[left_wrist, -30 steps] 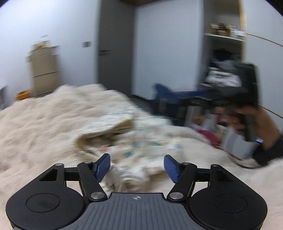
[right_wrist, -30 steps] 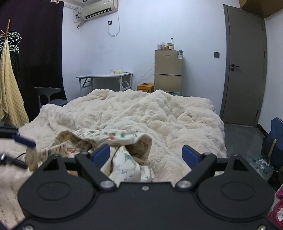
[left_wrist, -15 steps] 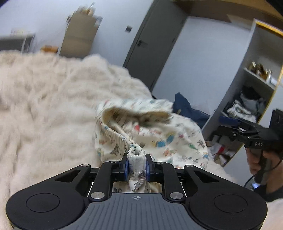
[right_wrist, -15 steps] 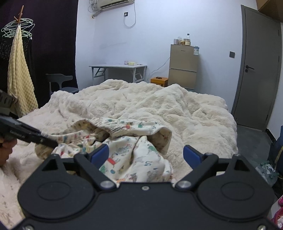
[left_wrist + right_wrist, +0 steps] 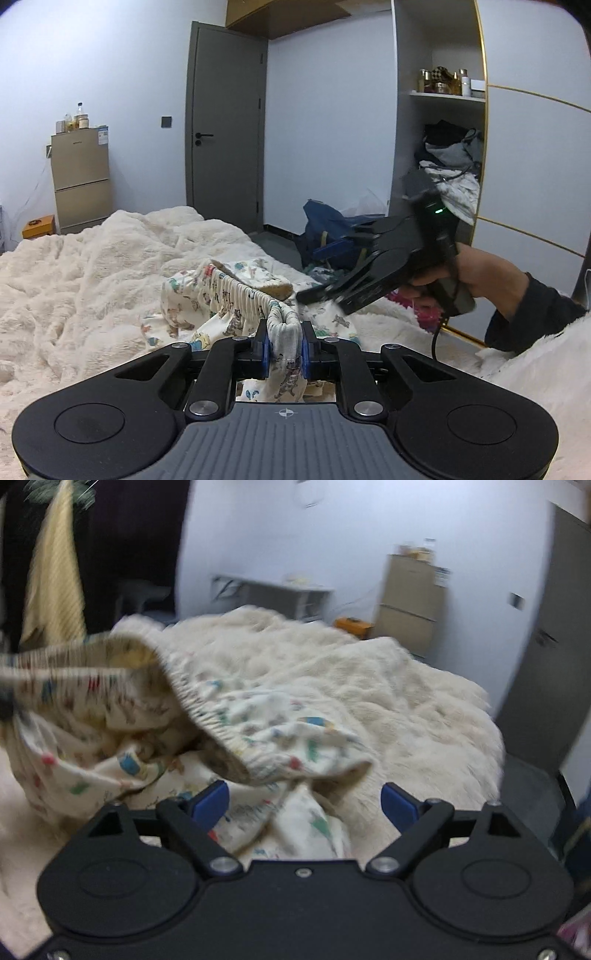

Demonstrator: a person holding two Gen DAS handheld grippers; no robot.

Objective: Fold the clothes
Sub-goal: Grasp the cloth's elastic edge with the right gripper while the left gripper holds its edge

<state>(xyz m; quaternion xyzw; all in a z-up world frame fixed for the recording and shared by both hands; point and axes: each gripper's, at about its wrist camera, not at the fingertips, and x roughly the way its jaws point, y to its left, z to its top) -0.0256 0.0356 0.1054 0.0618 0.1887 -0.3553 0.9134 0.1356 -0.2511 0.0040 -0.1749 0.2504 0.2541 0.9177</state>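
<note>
A pair of cream printed children's trousers lies bunched on a fluffy cream blanket, its elastic waistband lifted and clamped between the blue pads of the left gripper. The right gripper hovers just above the garment near the far end of the waistband, jaws spread wide and holding nothing — a person's hand grips its handle. Beyond the bed, an open wardrobe holds a heap of loose clothes on one shelf and bottles and jars on the shelf above. A dark blue bag sits on the floor.
</note>
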